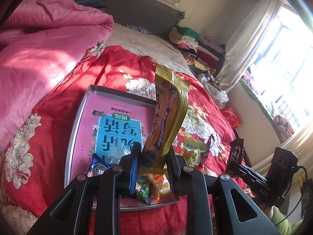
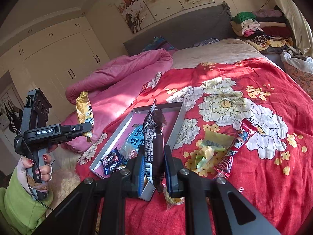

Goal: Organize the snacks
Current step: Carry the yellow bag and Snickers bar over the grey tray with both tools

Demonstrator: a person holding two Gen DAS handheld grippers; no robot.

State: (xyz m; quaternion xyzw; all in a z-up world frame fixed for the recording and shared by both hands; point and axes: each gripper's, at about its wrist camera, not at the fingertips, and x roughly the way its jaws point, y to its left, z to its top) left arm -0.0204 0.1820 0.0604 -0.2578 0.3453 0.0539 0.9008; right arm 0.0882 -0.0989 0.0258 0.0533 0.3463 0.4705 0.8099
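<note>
Gripped upright in the left gripper (image 1: 151, 168), whose fingers are closed on its lower end, a gold snack bar (image 1: 166, 117) hangs over the near end of the tray (image 1: 78, 121); the right gripper (image 2: 154, 168) likewise pinches a dark chocolate bar (image 2: 153, 137) above the tray's near corner. Neither is down yet. Inside the tray lie a few small packets (image 2: 111, 161) on a pink book (image 1: 121, 117). Beside the tray, several sweets (image 2: 213, 145) wait on the red bedspread (image 2: 264, 176), so sorting looks roughly half done.

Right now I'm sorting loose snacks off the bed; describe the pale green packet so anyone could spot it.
On the red floral bedspread, look right of the grey tray. The pale green packet lies flat there, touching red wrappers, the only translucent yellow-green one.
</note>
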